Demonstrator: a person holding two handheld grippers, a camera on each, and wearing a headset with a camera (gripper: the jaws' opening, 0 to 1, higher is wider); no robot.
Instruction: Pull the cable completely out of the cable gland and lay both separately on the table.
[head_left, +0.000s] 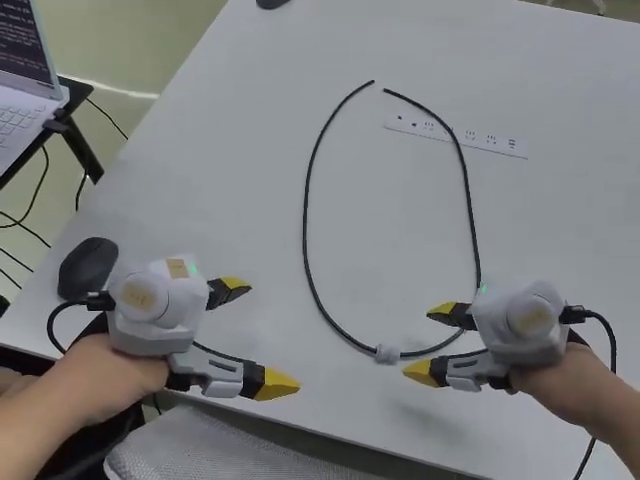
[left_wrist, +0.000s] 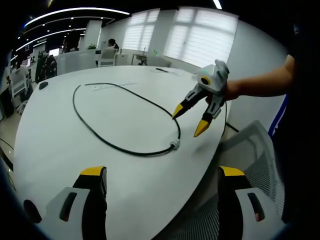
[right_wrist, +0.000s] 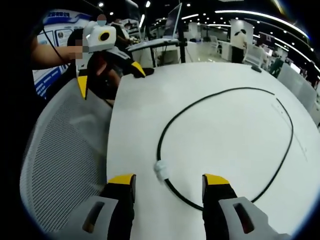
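A long black cable (head_left: 308, 200) lies in a big loop on the white table (head_left: 240, 170), its two ends nearly meeting at the far side. A small white cable gland (head_left: 386, 353) sits on the cable at the near end of the loop; it also appears as the gland (right_wrist: 161, 170) just ahead of my right jaws and the gland (left_wrist: 174, 145). My right gripper (head_left: 428, 343) stands open just right of the gland, holding nothing. My left gripper (head_left: 253, 338) is open over the near table edge, well left of the loop.
A white strip with small marks (head_left: 455, 134) lies on the table under the far part of the loop. A dark mouse (head_left: 87, 267) sits at the left edge. A laptop (head_left: 22, 90) stands on a stand to the left. A mesh chair seat (head_left: 200, 450) is below the near edge.
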